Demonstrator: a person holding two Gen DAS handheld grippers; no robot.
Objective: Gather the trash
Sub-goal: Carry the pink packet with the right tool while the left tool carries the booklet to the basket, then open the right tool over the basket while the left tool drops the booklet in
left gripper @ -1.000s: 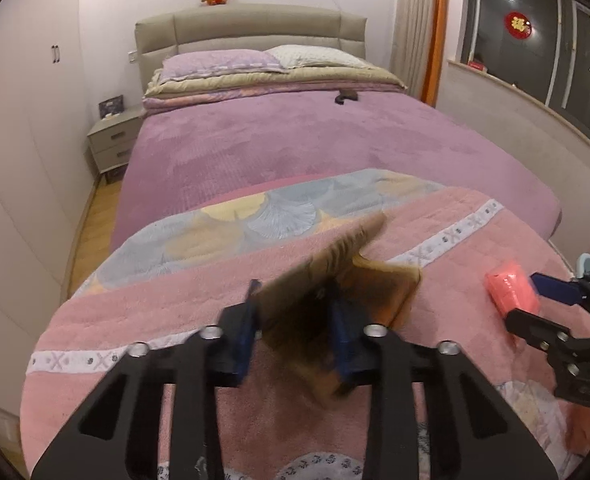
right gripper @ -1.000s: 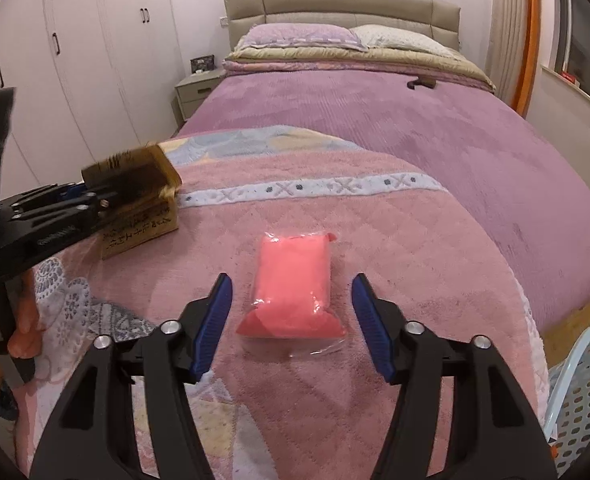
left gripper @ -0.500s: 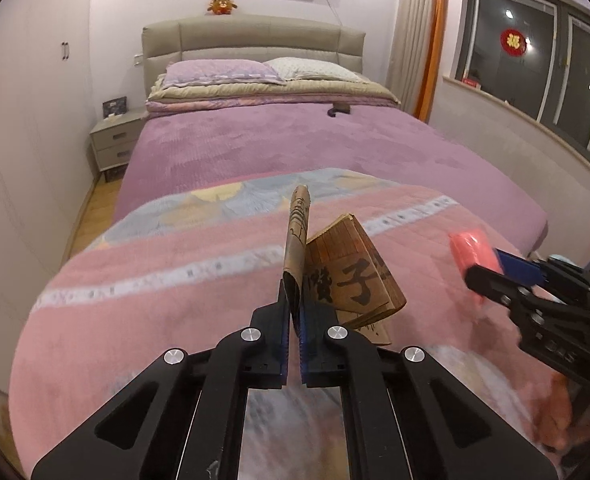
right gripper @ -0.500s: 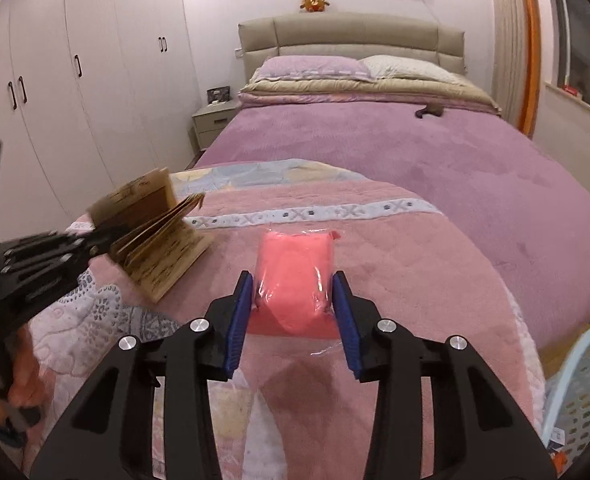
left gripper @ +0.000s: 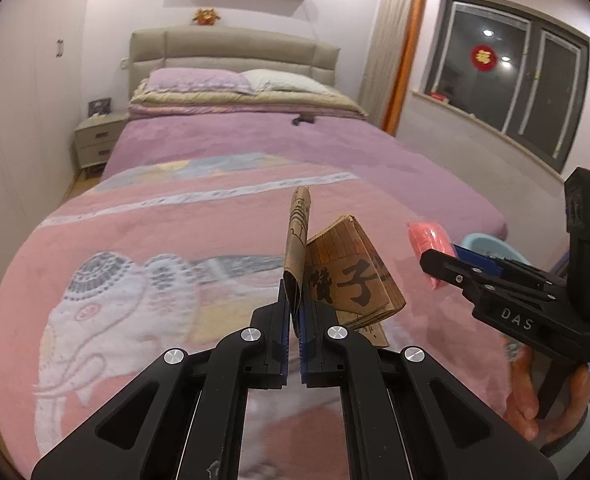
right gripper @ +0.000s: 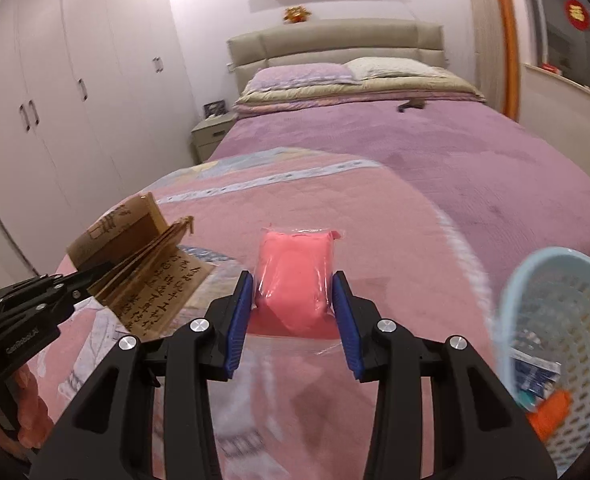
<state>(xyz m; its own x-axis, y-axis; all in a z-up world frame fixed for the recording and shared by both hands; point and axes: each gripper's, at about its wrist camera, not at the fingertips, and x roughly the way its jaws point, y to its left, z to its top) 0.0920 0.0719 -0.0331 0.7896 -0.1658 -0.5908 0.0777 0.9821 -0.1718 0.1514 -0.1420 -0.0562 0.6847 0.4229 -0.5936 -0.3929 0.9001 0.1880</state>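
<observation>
Your left claw [left gripper: 295,316] is pressed together on one flap of the brown paper booklet [left gripper: 347,276], lifted at centre frame above the pink quilt [left gripper: 155,232]. Your right claw [right gripper: 293,300] pinches the pink packet [right gripper: 295,276] at centre; the pale blue basket [right gripper: 559,312] sits lower right.
</observation>
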